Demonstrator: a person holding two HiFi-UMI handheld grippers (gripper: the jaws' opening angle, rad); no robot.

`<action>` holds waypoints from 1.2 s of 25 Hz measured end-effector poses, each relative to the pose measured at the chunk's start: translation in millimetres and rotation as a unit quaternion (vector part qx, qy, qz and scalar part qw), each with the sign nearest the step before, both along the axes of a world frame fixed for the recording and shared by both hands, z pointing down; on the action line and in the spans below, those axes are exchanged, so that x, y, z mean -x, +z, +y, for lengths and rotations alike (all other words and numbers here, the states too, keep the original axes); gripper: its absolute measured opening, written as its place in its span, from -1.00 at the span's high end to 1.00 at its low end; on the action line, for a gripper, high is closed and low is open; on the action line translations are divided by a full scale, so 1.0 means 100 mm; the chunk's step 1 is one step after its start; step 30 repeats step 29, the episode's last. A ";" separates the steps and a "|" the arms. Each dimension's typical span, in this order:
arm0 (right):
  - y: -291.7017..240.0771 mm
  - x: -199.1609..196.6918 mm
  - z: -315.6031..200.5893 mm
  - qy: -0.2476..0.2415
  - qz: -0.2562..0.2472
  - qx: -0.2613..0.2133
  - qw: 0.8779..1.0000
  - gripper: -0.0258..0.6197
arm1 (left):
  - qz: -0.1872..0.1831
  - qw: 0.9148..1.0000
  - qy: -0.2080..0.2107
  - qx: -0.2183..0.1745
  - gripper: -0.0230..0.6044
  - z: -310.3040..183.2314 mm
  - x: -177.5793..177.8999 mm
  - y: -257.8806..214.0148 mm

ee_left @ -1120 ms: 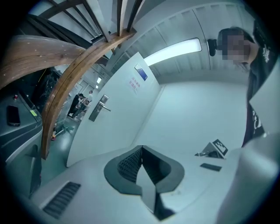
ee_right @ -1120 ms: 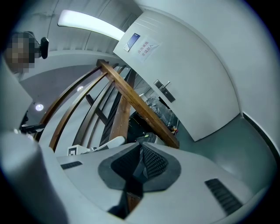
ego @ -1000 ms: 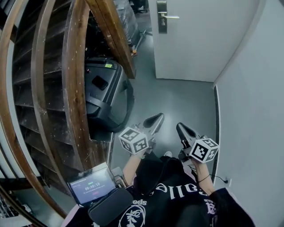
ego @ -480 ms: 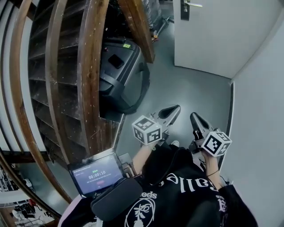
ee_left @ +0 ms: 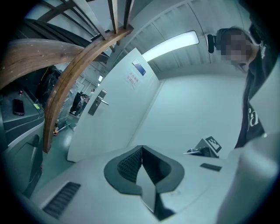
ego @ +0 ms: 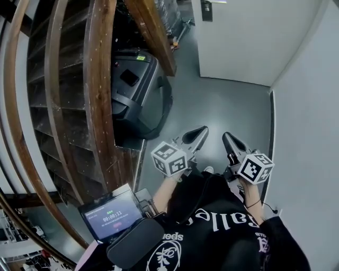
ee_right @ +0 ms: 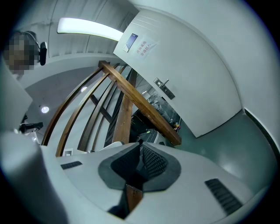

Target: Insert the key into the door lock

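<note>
The white door (ego: 249, 37) stands shut at the far end of the grey floor, its metal lock plate (ego: 206, 9) with a lever handle at the top edge of the head view. The lock plate (ee_left: 97, 101) also shows in the left gripper view, and the lock plate (ee_right: 164, 89) in the right gripper view. My left gripper (ego: 200, 131) and right gripper (ego: 226, 137) hover side by side near my body, well short of the door. The left gripper (ee_left: 141, 148) and right gripper (ee_right: 140, 143) both have their jaws shut together with nothing seen between them. No key shows in any view.
A curved wooden stair rail (ego: 98, 90) and steps fill the left side. A black wheeled case (ego: 137, 90) lies on the floor under the stairs. A white wall (ego: 307, 106) runs along the right. A small screen (ego: 111, 214) with a timer sits by my chest.
The head view has swung, so the door has shifted in the picture. Both grippers stay shut, side by side in front of my body.
</note>
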State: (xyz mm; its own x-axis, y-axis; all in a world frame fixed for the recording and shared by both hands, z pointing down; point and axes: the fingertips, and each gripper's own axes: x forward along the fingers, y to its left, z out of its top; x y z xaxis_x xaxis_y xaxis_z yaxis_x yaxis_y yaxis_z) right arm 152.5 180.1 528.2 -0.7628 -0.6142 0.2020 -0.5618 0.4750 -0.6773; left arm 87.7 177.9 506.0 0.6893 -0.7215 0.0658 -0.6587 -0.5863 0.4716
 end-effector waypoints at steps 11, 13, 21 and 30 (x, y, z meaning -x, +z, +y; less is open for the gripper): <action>0.02 -0.07 -0.02 0.002 0.011 -0.010 1.000 0.82 | 0.001 1.000 0.014 -0.003 0.91 0.00 -0.11 0.02; 0.05 -0.08 -0.02 0.004 0.013 -0.008 1.000 0.82 | 0.002 1.000 0.013 -0.004 0.91 -0.01 -0.10 0.03; 0.10 -0.18 -0.04 0.007 0.017 -0.005 1.000 0.82 | 0.005 1.000 0.010 -0.003 0.91 -0.04 -0.16 0.05; 0.09 -0.25 -0.03 0.007 0.014 -0.003 1.000 0.82 | 0.008 1.000 0.002 0.002 0.91 -0.06 -0.18 0.05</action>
